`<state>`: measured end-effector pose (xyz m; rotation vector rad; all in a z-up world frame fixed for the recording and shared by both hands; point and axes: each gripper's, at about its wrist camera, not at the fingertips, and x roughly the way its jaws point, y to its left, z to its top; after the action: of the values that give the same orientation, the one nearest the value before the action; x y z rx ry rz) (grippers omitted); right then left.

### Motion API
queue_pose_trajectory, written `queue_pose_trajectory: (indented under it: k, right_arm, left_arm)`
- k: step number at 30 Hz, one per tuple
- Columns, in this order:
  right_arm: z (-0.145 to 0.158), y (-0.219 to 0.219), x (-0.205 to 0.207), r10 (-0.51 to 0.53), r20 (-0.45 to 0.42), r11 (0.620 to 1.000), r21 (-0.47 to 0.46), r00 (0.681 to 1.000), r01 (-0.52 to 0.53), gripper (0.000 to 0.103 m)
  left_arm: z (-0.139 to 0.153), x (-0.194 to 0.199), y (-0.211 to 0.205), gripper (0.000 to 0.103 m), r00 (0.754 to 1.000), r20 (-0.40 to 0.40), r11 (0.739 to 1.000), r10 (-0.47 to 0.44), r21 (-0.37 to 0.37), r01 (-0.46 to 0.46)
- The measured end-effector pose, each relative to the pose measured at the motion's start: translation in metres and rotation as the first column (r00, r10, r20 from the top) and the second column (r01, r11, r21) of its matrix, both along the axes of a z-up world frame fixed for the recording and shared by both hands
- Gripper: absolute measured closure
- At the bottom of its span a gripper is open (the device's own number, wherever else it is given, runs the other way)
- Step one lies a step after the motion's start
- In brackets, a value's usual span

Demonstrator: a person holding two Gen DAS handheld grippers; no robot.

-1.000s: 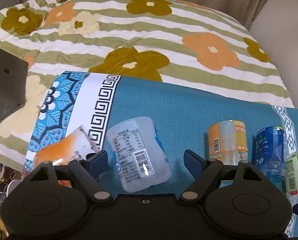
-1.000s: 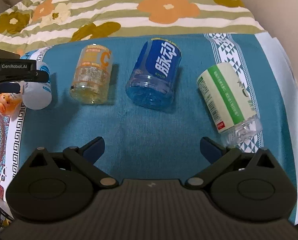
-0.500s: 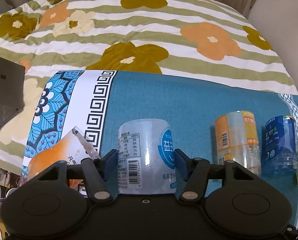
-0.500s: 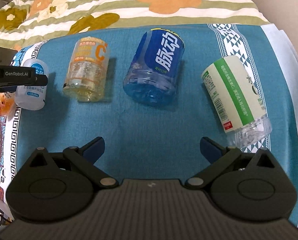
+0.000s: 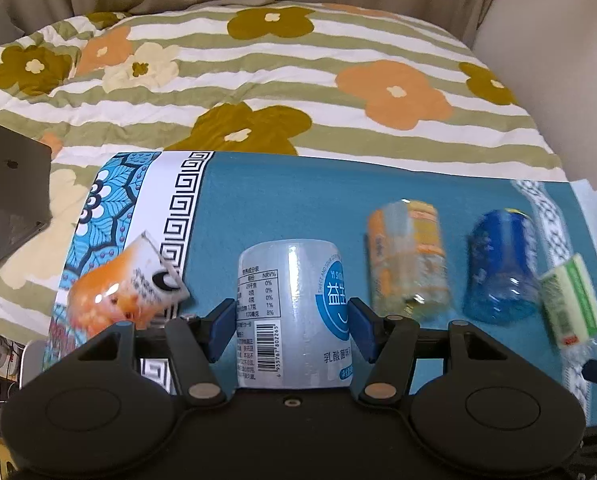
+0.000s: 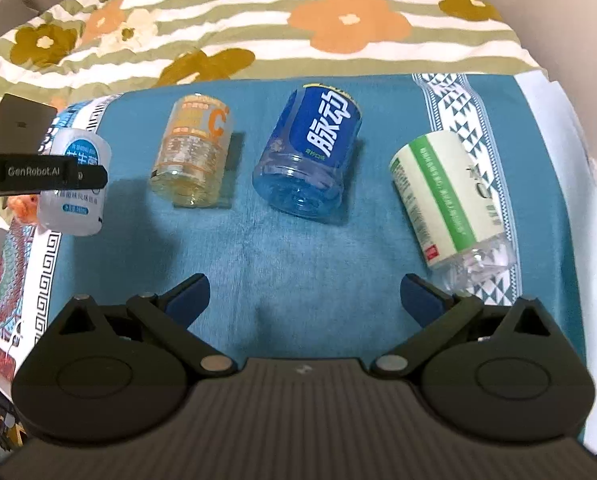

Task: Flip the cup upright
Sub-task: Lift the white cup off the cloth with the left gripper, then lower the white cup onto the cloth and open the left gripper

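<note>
Five cups: cut-off plastic bottle bottoms on the cloth, one of them gripped, four lying on their sides.
Bedspread: green-and-white striped quilt with orange and brown flowers (image 5: 258,92), covering the bed beyond the cloth.
Cloth: teal mat with patterned white borders (image 6: 298,260), spread over the quilt and bearing all the cups.
Laptop: dark grey closed laptop (image 5: 10,176), on the quilt left of the mat.
Right gripper: black two-finger tongs with blue pads (image 6: 304,296), spread wide with nothing between them, hovering over bare teal cloth nearer the camera than the row of cups.
Left gripper: black tongs with blue pads (image 5: 290,326), closed in on the frosted white cup, one pad pressed to each side.
Task cup: frosted white plastic cup with a blue round label and a barcode (image 5: 294,312), held between the left pads at the left end of the row; whether it stands or hangs clear of the mat cannot be told.
Blue cup: clear blue cup with white characters (image 6: 310,152), on its side, mid-row.
Green cup: clear cup with a white-and-green label (image 6: 446,192), on its side near the right border.
Orange cup: clear yellowish cup with an orange label (image 6: 194,152), on its side, between the white and blue cups.
Goldfish cup: orange-printed cup (image 5: 118,292), tilted, on the left border, just beside the left pad.
</note>
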<state>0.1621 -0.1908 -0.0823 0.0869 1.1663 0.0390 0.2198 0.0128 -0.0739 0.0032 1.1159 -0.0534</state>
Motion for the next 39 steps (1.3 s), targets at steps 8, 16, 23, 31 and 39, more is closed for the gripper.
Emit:
queue_pose_trajectory:
  k: [8,16,23,31,39]
  right_arm:
    - [0.016,-0.026,-0.035,0.024,0.065,1.0,0.003,0.998,-0.025,0.0]
    - [0.013,-0.063,-0.071,0.012,0.098,1.0,0.019,0.995,-0.014,0.0]
    - [-0.004,-0.087,-0.094,-0.018,0.085,0.999,0.037,0.996,0.015,0.0]
    - [-0.021,-0.101,-0.109,-0.052,0.058,0.997,0.055,0.997,0.049,0.0]
    - [-0.025,-0.102,-0.111,-0.054,0.055,0.997,0.059,0.997,0.05,0.0]
  left_arm:
    - [0.021,-0.052,-0.028,0.039,0.999,0.038,1.0,0.007,-0.019,-0.006]
    - [0.01,-0.094,-0.071,0.039,0.999,0.032,0.999,-0.04,-0.017,0.041]
    - [-0.022,-0.103,-0.102,0.039,0.995,0.011,0.995,-0.099,-0.003,0.099]
    - [-0.044,-0.101,-0.114,0.038,0.993,0.014,0.993,-0.116,0.004,0.116]
    - [-0.048,-0.101,-0.116,0.028,0.993,0.02,0.993,-0.121,0.023,0.12]
